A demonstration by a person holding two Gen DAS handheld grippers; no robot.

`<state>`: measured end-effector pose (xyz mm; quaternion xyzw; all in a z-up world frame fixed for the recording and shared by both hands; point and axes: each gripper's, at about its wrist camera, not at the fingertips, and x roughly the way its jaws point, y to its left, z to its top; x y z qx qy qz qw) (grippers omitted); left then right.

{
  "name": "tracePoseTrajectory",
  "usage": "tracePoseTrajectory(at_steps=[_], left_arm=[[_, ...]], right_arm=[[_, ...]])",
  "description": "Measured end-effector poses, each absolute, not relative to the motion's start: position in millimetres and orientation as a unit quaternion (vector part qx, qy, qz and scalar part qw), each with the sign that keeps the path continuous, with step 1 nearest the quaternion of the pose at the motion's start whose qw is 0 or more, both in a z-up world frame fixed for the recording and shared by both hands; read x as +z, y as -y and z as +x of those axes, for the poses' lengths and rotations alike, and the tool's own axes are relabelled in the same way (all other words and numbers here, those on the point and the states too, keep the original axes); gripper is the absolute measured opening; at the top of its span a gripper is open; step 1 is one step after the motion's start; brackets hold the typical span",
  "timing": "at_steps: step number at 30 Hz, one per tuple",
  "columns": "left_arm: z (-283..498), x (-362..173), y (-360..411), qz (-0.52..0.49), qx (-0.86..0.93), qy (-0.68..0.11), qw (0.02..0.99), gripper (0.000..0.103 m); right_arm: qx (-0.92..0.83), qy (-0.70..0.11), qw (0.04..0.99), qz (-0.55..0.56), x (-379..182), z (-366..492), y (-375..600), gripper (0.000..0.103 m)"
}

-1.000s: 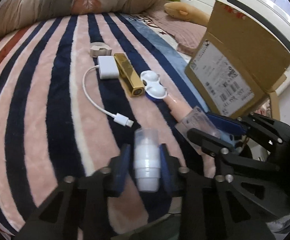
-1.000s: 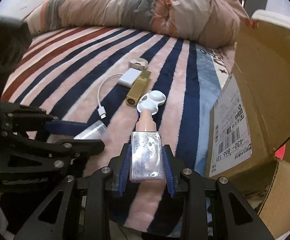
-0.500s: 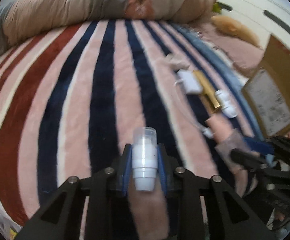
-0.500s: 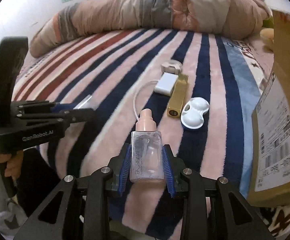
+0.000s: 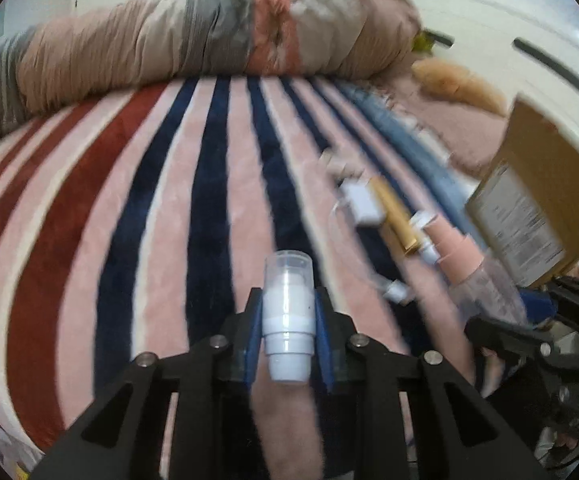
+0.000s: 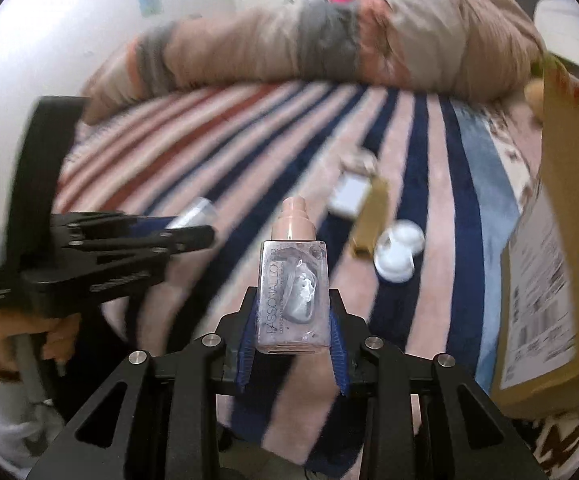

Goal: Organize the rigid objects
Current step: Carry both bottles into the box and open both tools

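Observation:
My left gripper (image 5: 288, 312) is shut on a small white pump bottle with a clear cap (image 5: 288, 312), held above the striped blanket (image 5: 129, 240). My right gripper (image 6: 293, 312) is shut on a clear square foundation bottle with a pink pump top (image 6: 294, 292). That bottle (image 5: 485, 292) also shows at the right of the left wrist view. On the blanket lie a gold bar-shaped case (image 6: 371, 220), a white adapter with a cable (image 6: 347, 196), a white round case (image 6: 397, 256) and a small beige ring-shaped item (image 6: 359, 160).
An open cardboard box with a shipping label (image 6: 549, 260) stands at the right edge of the bed. A rolled quilt (image 5: 209, 40) lies along the far side. A hand (image 6: 17, 336) grips the left gripper's handle. A white headboard (image 5: 509, 60) is at the back right.
Both grippers rose and tilted up, so more of the quilt and wall shows. The left gripper swung left, away from the objects and the box. Both bottles stay gripped.

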<state>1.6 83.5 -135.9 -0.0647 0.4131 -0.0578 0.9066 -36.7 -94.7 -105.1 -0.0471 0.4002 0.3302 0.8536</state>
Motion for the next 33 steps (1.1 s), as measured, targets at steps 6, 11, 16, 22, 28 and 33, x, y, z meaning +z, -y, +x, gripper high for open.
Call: tracePoseTrajectory(at_steps=[6, 11, 16, 22, 28, 33], left_arm=[[-6.6, -46.6, -55.7, -0.043, -0.106, -0.336, 0.935, 0.021], [-1.4, 14.1, -1.1, -0.01, -0.171, -0.285, 0.943, 0.021], [23.7, 34.8, 76.9, 0.027, -0.233, -0.285, 0.929, 0.021], [56.7, 15.0, 162.2, 0.079, -0.265, -0.342, 0.898, 0.021], [76.6, -8.5, 200.1, 0.131, -0.251, -0.385, 0.879, 0.021], [85.2, -19.0, 203.7, 0.149, -0.241, -0.396, 0.874, 0.021]], right_arm=[[0.358, -0.307, 0.882, -0.014, -27.1, -55.2, 134.0, 0.027], [0.29, -0.255, 0.922, -0.001, 8.3, -57.5, 200.7, 0.027], [0.187, -0.275, 0.943, -0.006, -3.2, -44.8, 266.5, 0.027], [0.115, -0.329, 0.937, -0.033, -45.2, -21.2, 298.8, 0.027], [0.102, -0.338, 0.934, -0.063, -64.1, -14.4, 299.4, 0.027], [0.097, -0.331, 0.936, -0.071, -66.0, -17.9, 301.4, 0.027]])
